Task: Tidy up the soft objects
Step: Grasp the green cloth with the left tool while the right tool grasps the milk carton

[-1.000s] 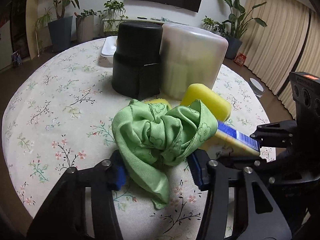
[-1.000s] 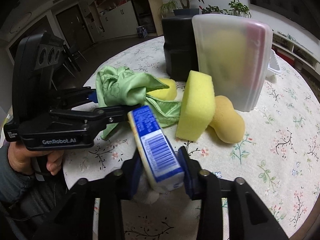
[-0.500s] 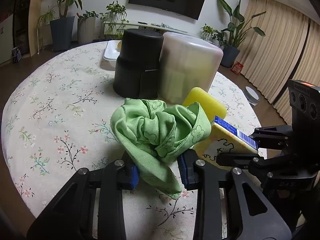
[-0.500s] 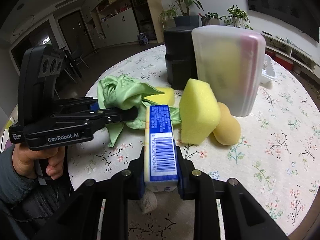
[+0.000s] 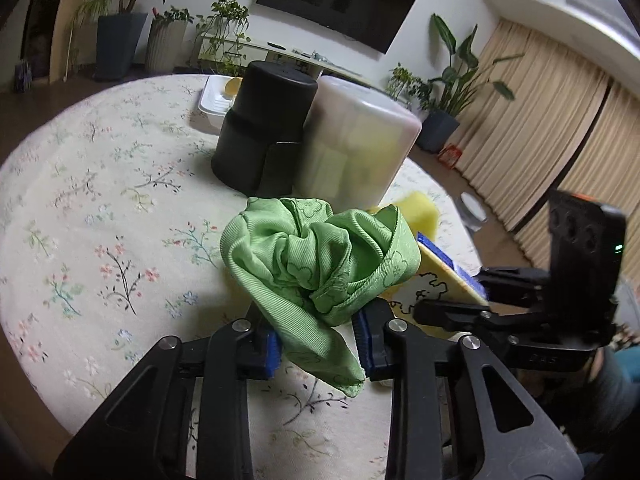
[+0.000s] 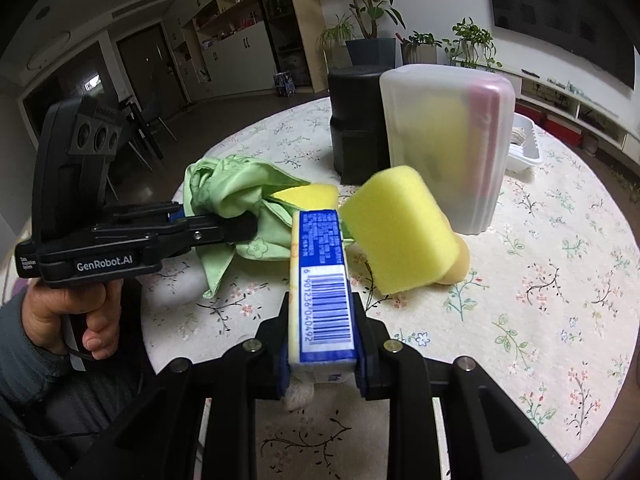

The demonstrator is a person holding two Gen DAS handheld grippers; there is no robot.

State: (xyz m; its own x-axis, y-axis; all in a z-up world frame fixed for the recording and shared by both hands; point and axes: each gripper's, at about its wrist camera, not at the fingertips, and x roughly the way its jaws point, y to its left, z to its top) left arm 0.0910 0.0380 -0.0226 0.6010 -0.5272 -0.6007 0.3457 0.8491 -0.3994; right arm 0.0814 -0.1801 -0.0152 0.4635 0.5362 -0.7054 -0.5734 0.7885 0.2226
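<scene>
Fingers (image 5: 272, 346) have lifted green cloth (image 5: 320, 260) higher.

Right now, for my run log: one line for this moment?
left tool: shut on green cloth | right tool: shut on tissue pack | both lifted

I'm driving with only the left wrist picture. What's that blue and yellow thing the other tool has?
Observer: The right tool is shut on a blue and yellow packet. A barcode on its blue side faces the right wrist camera.
Operator: Is anything hiding behind my green cloth?
Observer: Yes. Behind the tilted yellow sponge a rounder orange-yellow sponge lies on the table.
Operator: What's inside the cloudy box?
Observer: Through the translucent container a pink strip shows beside a yellow shape.
</scene>
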